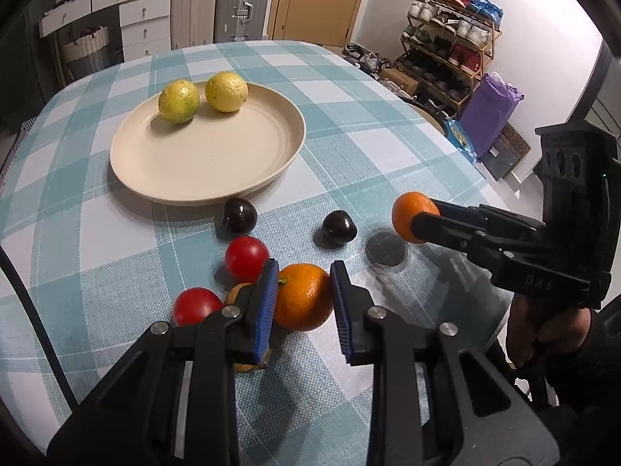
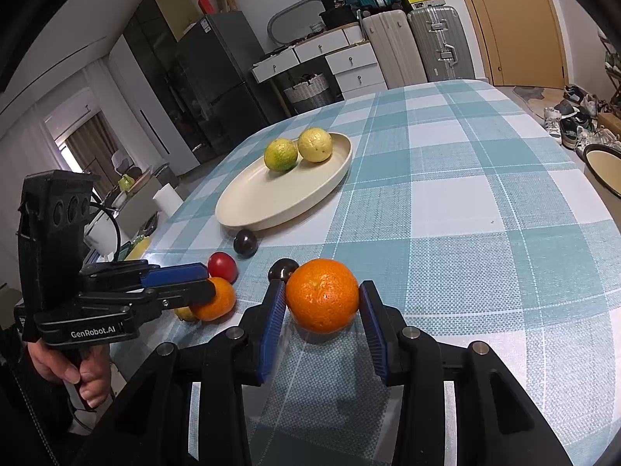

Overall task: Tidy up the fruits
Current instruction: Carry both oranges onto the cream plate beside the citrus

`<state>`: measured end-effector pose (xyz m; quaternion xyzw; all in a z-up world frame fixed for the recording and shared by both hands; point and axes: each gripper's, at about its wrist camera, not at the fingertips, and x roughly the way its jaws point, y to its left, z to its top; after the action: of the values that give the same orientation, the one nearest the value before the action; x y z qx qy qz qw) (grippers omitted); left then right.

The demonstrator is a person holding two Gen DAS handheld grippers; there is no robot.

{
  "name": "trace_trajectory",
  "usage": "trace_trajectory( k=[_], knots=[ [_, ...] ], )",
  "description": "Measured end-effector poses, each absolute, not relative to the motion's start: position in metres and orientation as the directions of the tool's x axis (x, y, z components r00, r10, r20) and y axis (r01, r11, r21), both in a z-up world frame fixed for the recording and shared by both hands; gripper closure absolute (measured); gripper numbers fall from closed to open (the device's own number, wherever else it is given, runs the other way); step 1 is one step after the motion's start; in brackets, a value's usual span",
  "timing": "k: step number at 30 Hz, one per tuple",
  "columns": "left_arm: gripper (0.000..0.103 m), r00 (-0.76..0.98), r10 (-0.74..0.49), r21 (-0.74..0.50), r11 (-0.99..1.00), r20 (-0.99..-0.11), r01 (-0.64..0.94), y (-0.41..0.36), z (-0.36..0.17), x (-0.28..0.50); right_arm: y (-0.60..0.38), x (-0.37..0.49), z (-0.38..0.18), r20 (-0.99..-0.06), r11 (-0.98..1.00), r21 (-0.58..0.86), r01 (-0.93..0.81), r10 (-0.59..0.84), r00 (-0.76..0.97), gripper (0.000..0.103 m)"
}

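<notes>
The right gripper pinches an orange between its blue pads, lifted above the checked tablecloth; its shadow lies on the cloth below. The left gripper is spread around a second orange on the cloth; whether the pads touch it I cannot tell. Near it lie two tomatoes, and farther two dark plums. Far left, a cream plate holds two lemons.
</notes>
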<state>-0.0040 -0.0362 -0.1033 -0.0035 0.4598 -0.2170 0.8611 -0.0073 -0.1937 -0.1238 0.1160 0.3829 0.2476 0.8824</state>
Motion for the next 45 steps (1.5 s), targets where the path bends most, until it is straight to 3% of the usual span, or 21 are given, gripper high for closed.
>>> trace_trajectory(
  k=[23,36,45],
  knots=[
    [0.080,0.541,-0.450,-0.324,0.892,-0.711,0.316,-0.006,-0.071,0.012,-0.172,0.002,-0.112,-0.603,0.824,0.394,-0.406,0.565,0.562,0.063],
    [0.080,0.621,-0.436,-0.359,0.898,-0.651,0.254,0.027,-0.039,0.069,-0.139,0.052,-0.091,-0.568,0.774,0.421,-0.474,0.632,0.528,0.063],
    [0.080,0.632,-0.414,-0.397,0.900,-0.655,0.178,0.059,-0.046,0.120,-0.102,0.104,-0.084,-0.586,0.742,0.415,-0.526,0.661,0.469,0.063]
  ],
)
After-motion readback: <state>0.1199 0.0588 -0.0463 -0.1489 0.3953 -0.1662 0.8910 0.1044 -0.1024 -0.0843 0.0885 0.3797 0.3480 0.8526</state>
